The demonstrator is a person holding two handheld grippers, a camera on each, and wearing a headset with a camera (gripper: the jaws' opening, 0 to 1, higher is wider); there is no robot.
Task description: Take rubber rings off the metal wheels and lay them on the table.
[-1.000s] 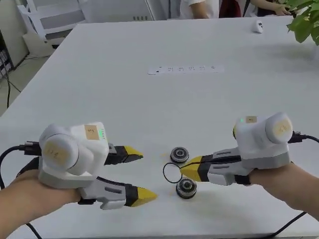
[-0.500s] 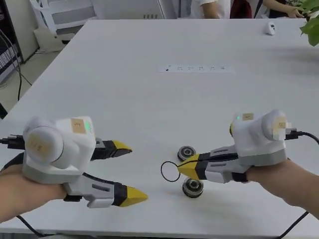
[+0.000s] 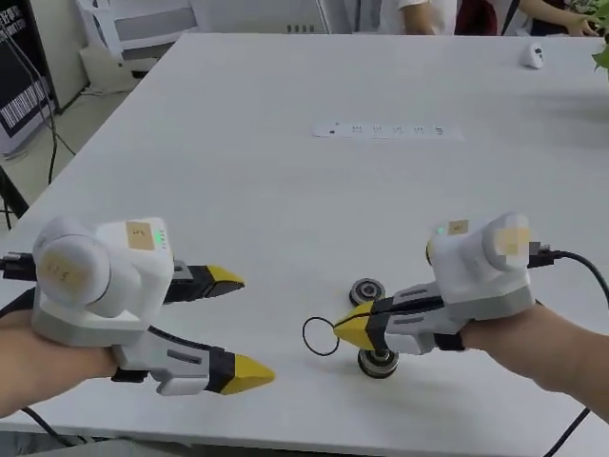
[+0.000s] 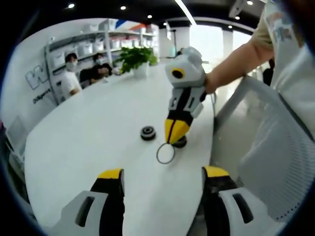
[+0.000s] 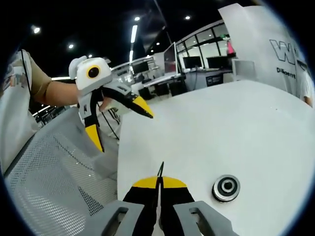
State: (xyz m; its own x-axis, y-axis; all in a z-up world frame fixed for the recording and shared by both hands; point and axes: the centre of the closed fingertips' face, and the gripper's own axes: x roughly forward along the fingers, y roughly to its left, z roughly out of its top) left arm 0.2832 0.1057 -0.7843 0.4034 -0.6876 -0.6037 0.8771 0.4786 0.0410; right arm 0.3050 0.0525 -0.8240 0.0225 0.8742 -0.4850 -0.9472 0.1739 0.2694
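The right gripper [image 3: 354, 328] has its jaws pinched together on the ring [image 3: 321, 336], which sticks out past their tips. The far wheel [image 3: 365, 290] lies just beyond the jaws on the desk [image 3: 285, 190], and the near wheel [image 3: 378, 363] sits partly under them. The left gripper [image 3: 243, 325] holds nothing; its jaws are spread wide, apart from the ring.

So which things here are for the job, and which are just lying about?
For the job: thin black rubber ring, pinched in the right gripper; far round metal wheel; near round metal wheel; open left gripper.

Just lying about: long white power strip; small white object at the far edge; green leafy plant.
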